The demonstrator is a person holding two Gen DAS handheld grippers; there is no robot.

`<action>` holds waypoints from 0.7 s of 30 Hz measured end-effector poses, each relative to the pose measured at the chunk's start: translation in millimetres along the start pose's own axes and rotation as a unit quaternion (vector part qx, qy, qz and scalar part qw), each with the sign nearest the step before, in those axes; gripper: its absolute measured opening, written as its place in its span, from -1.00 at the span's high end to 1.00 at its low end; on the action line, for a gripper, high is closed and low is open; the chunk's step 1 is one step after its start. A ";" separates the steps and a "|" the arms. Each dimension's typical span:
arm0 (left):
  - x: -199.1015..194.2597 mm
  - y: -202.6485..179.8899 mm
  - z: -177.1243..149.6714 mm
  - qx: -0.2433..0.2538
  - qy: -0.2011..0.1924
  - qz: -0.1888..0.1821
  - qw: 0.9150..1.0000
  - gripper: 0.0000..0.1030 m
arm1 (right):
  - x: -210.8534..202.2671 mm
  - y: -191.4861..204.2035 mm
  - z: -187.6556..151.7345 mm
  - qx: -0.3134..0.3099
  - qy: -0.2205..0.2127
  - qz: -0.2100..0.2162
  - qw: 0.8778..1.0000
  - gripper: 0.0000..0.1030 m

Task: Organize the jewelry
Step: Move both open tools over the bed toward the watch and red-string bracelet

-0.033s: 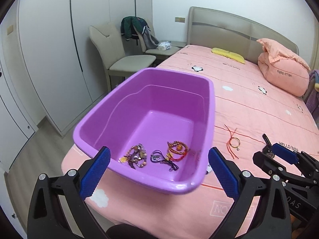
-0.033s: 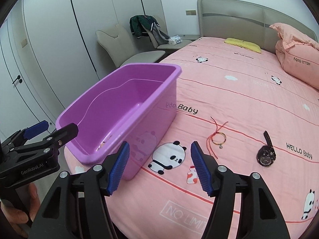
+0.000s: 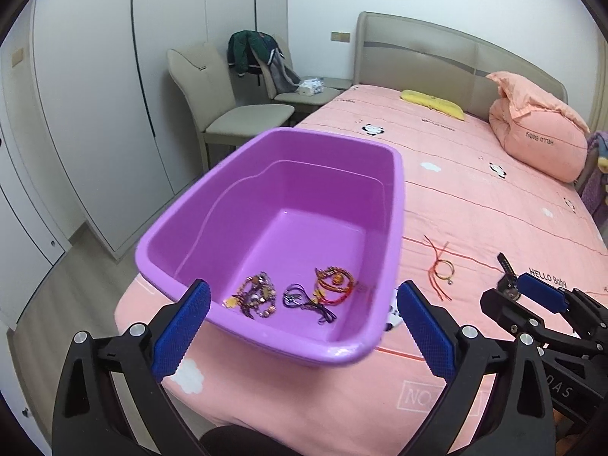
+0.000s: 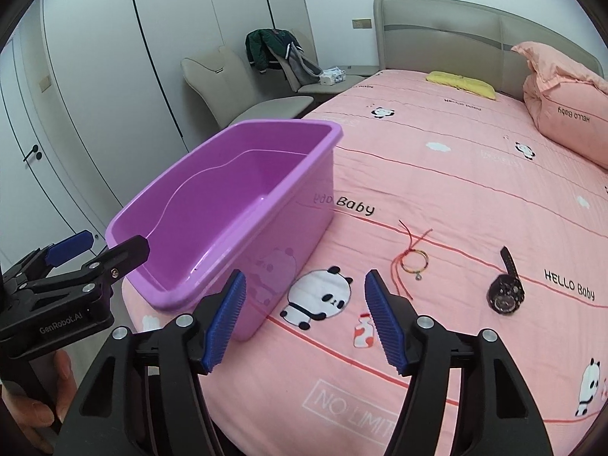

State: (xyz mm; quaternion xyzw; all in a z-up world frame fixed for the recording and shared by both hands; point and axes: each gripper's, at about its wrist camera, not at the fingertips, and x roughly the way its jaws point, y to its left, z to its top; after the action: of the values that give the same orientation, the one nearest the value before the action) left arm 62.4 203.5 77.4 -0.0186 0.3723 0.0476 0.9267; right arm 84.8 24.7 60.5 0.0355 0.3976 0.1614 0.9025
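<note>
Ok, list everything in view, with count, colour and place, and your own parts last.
tub: one, purple, on the bed's near corner
bracelets in tub: a few tangled, mixed colours, exact count unclear, on the tub floor
string bracelet: one, red cord, on the sheet right of the tub
watch: one, black, on the sheet further right
bed: one, pink panda sheet
pillow: one, yellow, by the headboard
chairs: two, beige, beside the bed
left hand-held gripper: open, empty
right hand-held gripper: open, empty
</note>
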 end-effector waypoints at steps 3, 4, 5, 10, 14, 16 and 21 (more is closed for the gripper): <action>-1.3 -10.4 -9.4 0.002 0.007 -0.012 1.000 -0.88 | -6.9 -14.4 -13.4 0.016 0.006 0.000 1.000 -0.25; -0.9 -14.4 -12.3 0.005 0.011 -0.015 1.000 -0.88 | -9.0 -19.6 -18.5 0.020 0.008 -0.003 1.000 -0.25; -0.5 -19.9 -16.0 0.009 0.016 -0.017 1.000 -0.88 | -11.2 -25.1 -23.4 0.025 0.009 -0.007 1.000 -0.25; -0.8 -47.5 -30.1 0.032 0.029 -0.035 0.998 -0.88 | -19.7 -49.9 -44.3 0.050 0.022 -0.018 0.998 -0.26; -3.7 -69.1 -40.6 0.051 0.033 -0.047 0.997 -0.88 | -27.9 -68.7 -60.9 0.060 0.024 -0.032 0.997 -0.26; -4.0 -78.0 -41.8 0.057 0.036 -0.054 0.996 -0.88 | -31.1 -80.2 -68.9 0.066 0.023 -0.042 0.997 -0.26; -1.1 -101.7 -49.2 0.068 0.046 -0.070 0.994 -0.88 | -42.1 -106.2 -84.4 0.081 0.019 -0.064 0.994 -0.28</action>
State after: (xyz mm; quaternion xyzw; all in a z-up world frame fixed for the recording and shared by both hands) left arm 38.1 98.8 42.6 0.0161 0.4148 -0.0434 0.9087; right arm 24.6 -94.6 12.4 0.0801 0.4283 0.0706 0.8973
